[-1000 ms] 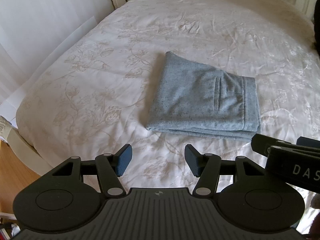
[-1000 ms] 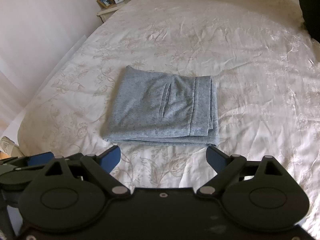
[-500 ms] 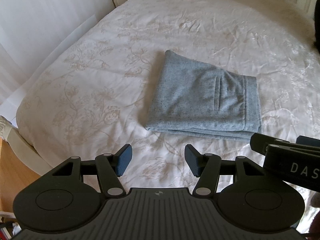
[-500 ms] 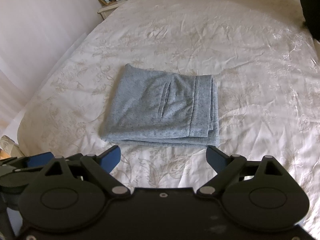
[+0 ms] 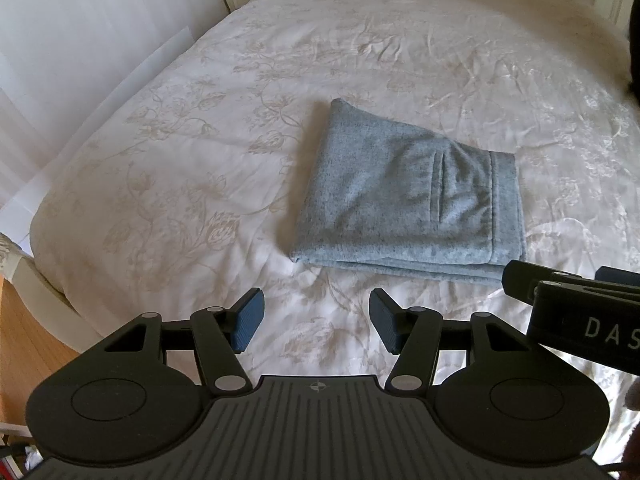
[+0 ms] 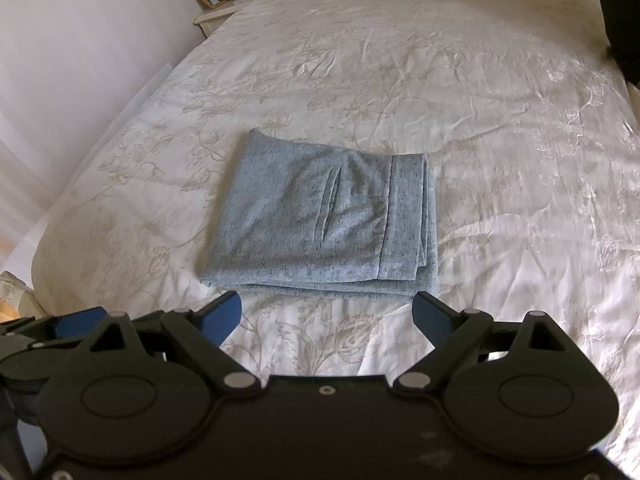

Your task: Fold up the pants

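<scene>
The grey-blue pants (image 5: 404, 196) lie folded into a compact rectangle on the white bedspread (image 5: 200, 152), with a pocket slit and the waistband on top. They also show in the right wrist view (image 6: 324, 216). My left gripper (image 5: 316, 322) is open and empty, hovering above the bed just short of the fold's near edge. My right gripper (image 6: 326, 318) is open and empty, also just short of the near edge. The right gripper's body (image 5: 576, 312) shows at the right edge of the left wrist view.
A nightstand (image 6: 216, 16) with a framed photo, a clock and a lamp stands at the far left of the bed. A white wall runs along the left. The bed's near-left corner (image 5: 44, 264) drops to a wooden floor. A dark shape (image 6: 620, 20) sits at the far right.
Both grippers have drifted slightly, so the pants sit a little lower and nearer in both views. Both stay open and empty. The pants have not moved.
</scene>
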Tool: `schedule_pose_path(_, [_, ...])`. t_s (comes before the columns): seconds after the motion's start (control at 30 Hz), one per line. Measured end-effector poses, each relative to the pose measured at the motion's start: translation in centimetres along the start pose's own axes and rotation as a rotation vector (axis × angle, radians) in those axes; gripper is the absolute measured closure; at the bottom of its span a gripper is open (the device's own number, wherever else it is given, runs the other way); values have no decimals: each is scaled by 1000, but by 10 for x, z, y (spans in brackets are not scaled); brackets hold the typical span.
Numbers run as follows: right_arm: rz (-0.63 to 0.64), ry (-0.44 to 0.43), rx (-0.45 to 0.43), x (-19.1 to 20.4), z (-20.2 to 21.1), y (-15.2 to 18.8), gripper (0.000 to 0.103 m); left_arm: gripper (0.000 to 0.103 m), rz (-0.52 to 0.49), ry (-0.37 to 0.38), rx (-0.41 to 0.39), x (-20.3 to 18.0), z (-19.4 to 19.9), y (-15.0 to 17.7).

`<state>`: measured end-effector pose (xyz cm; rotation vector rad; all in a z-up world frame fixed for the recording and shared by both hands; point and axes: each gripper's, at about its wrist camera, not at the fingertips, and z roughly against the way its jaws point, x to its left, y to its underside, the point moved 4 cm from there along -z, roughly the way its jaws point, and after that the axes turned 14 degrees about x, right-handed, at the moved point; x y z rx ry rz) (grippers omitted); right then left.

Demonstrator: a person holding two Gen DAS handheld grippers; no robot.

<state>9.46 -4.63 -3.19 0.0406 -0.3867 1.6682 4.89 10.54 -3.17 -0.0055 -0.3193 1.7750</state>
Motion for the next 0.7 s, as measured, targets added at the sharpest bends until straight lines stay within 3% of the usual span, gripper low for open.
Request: schedule_pose_path(0.7, [0,9,7,4,-4,-5,6,47,14,21,-16,0,-2,-10])
